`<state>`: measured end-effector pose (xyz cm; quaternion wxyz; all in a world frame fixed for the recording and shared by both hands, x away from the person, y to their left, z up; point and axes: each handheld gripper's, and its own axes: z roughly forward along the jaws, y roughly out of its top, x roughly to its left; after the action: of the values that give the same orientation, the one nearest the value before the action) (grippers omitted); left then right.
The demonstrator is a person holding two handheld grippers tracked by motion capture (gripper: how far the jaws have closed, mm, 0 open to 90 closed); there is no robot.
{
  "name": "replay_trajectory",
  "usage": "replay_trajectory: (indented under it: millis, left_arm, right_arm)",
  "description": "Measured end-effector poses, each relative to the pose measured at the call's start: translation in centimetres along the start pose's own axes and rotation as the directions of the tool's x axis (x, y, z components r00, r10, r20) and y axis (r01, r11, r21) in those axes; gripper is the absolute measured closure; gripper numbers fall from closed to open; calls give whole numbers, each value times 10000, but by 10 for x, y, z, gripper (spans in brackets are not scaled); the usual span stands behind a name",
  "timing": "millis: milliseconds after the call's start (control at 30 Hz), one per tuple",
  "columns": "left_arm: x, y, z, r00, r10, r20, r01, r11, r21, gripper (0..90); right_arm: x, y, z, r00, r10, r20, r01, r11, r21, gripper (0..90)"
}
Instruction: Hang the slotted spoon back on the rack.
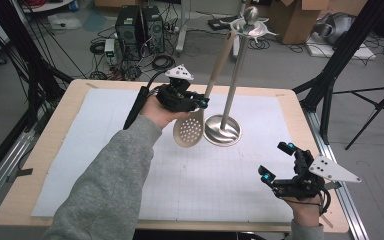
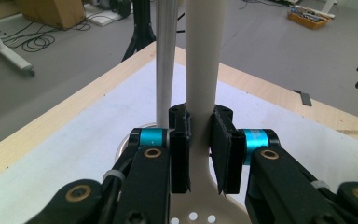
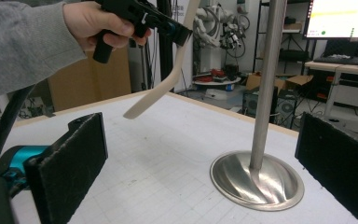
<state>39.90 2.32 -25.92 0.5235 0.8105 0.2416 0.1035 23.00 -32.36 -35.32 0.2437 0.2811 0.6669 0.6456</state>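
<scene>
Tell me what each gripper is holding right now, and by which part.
The left gripper is shut on the slotted spoon, its fingers clamping the neck just above the perforated bowl. The right gripper is open and holds nothing.

The cream plastic slotted spoon (image 1: 190, 127) has round holes dotting its bowl. The shiny silver metal stand (image 1: 223, 130) sits on a pale grey gridded mat (image 1: 130, 165) covering the light wooden tabletop (image 1: 45, 155). Both black tools carry turquoise accents.

A white gridded mat (image 1: 130, 165) covers the wooden table (image 1: 45, 150). Behind the table, two black computer towers (image 1: 140, 29), cables and a cardboard box (image 1: 300, 20) stand on the floor.
</scene>
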Motion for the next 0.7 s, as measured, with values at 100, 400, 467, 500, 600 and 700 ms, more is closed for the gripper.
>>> replay_trajectory:
  millis: [100, 400, 467, 500, 600, 700]
  left_arm:
    - [0, 0, 4, 10000, 26, 14, -26, 10000, 19, 779]
    - [-2, 2, 16, 9999, -138, -11, 138, 9999, 6, 777]
    - [-2, 3, 20, 9998, -174, 3, 174, 9998, 11, 777]
    - [-2, 3, 21, 9999, -151, 13, 151, 9999, 40, 777]
    - [-3, 3, 26, 9997, -219, 54, 219, 9998, -37, 776]
    - [-3, 3, 28, 9995, -282, 112, 283, 9996, -84, 775]
  right_arm:
    - [0, 0, -1, 10000, 16, 22, -16, 10000, -13, 11]
    - [-1, 0, -3, 9999, 74, 79, -73, 9999, -74, 11]
    - [-2, 0, -3, 9999, 51, 90, -51, 10000, -73, 11]
    - [-2, 0, -4, 10000, 45, 74, -44, 10000, -78, 11]
    - [-2, 0, -4, 9999, 55, 117, -54, 9999, -125, 11]
    - [-3, 0, -5, 9999, 59, 111, -58, 9999, -87, 11]
